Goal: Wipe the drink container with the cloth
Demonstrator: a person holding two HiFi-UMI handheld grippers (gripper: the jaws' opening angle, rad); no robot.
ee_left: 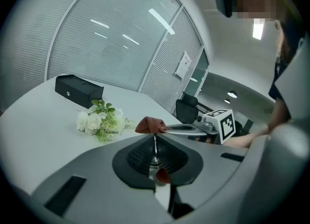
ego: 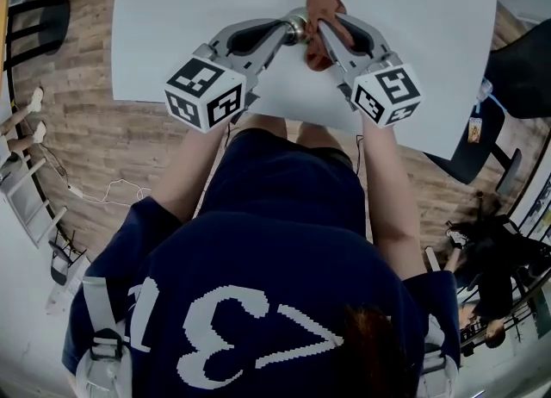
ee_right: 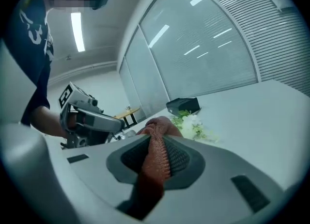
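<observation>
Right gripper tight on cloth

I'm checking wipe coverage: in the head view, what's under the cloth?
Only a shiny metal part of the drink container shows, poking out at the left edge of the cloth. The rest of it, and the table beneath, is covered by the cloth.

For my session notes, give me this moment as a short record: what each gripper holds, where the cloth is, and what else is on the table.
left gripper: jaws shut on the thin wall of the metal drink container
right gripper: jaws shut on the reddish-brown cloth
cloth position: bunched right against the drink container
table: white
other items: white flowers and black box, farther back
</observation>
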